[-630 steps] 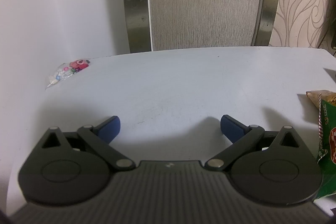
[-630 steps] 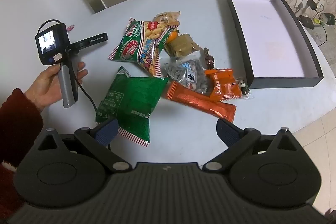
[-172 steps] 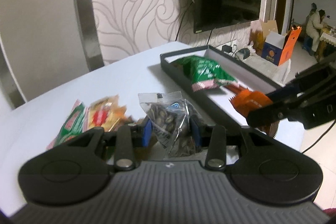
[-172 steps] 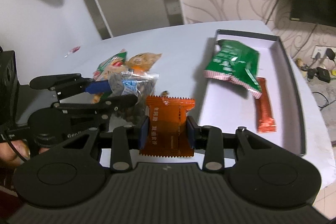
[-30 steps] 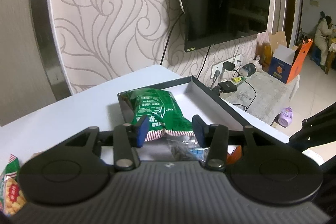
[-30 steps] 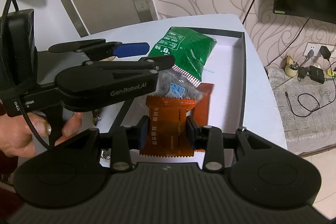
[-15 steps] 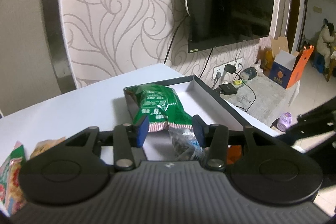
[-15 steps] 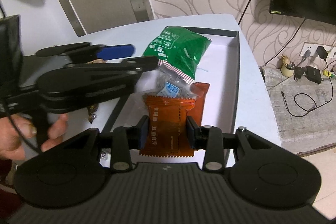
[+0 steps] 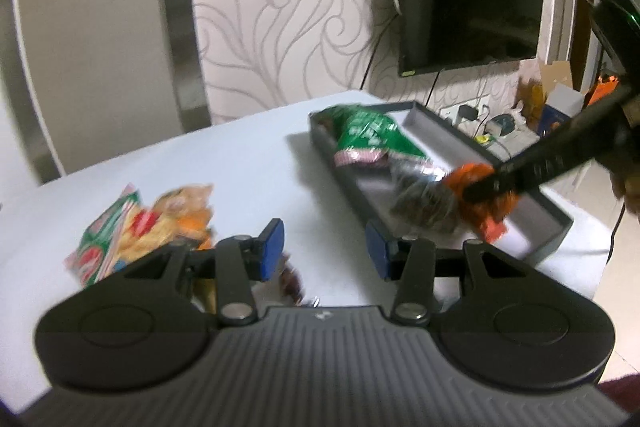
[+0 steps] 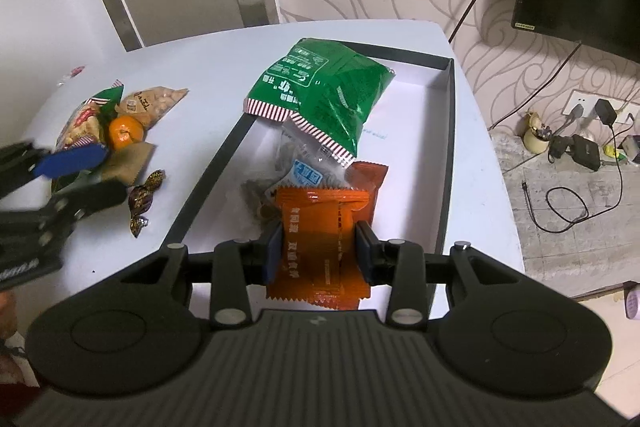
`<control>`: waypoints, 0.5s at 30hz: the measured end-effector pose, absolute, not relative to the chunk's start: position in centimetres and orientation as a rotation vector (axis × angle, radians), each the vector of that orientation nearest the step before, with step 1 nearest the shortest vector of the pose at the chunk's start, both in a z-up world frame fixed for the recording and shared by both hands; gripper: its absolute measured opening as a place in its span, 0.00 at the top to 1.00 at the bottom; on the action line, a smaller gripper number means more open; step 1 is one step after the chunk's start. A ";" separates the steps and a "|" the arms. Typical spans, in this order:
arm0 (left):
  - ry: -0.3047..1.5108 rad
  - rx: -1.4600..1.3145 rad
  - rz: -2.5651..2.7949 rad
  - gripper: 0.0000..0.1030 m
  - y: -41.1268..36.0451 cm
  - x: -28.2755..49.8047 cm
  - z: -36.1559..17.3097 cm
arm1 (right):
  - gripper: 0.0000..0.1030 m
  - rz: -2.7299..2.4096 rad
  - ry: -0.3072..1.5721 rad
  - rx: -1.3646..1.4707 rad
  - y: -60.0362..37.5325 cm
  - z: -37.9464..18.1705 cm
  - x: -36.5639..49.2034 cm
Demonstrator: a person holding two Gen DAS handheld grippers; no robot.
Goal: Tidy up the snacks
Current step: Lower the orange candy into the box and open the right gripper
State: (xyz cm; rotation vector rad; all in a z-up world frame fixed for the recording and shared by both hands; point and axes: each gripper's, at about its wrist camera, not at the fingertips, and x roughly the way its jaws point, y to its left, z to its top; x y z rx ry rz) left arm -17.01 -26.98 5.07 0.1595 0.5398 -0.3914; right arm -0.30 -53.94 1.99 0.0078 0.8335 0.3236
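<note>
Your right gripper is clamped on an orange packet, its two blue pads pressing the packet's sides, and you hold it above the near end of the dark box, probably so it can drop in beside the snacks already there. Inside the box lie a green bag, propped over the far left rim, a clear packet of seeds and a second orange packet beneath. Your left gripper is parted wide and holds nothing, hanging over the white table near the loose pile: a red-and-green bag, peanuts, a tangerine and wrapped candies, which look like your next pickups.
</note>
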 end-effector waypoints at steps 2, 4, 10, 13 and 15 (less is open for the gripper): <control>0.554 0.156 -0.384 0.53 -26.2 -17.4 4.7 | 0.53 0.320 0.831 0.009 -53.7 2.0 -0.2; 0.570 0.152 -0.377 0.53 -25.4 -17.7 4.3 | 0.49 0.313 0.821 0.007 -53.6 2.2 -0.3; 0.586 0.149 -0.376 0.53 -23.9 -18.0 4.2 | 0.44 0.282 0.791 0.020 -53.1 3.0 -1.2; 0.584 0.159 -0.381 0.53 -23.2 -18.1 4.3 | 0.45 0.354 0.753 0.015 -51.6 4.0 -2.4; 0.584 0.161 -0.386 0.53 -22.6 -18.0 4.4 | 0.47 0.427 0.746 0.005 -49.9 4.4 -3.5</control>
